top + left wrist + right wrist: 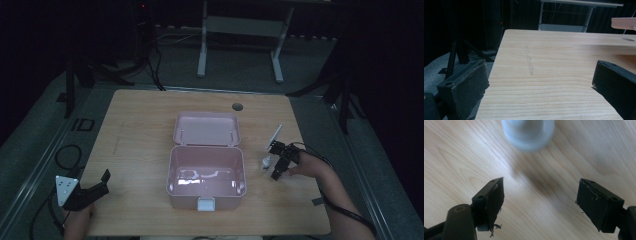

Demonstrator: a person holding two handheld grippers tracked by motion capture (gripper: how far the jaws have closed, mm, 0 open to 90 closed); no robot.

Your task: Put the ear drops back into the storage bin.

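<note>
One small white plastic bottle (266, 162) lies on the wooden table (140, 130), just ahead of the right gripper (274, 161), whose jaws stand apart with nothing between. Looks light, smooth, prone to rolling; grip across its body. Pink plastic box (206, 184) beyond it. Left gripper (101, 181) idle, jaws apart.

Open pink box (206, 177) with its lid (207, 129) laid back occupies the middle of the table (140, 135), splitting the bare wood into a wide left field and a narrower right strip. In that strip a small white object (266, 162) stands just ahead of the right gripper (276, 161), nothing between its parted jaws. Bare wood lies ahead of the left gripper (95, 187).
</note>
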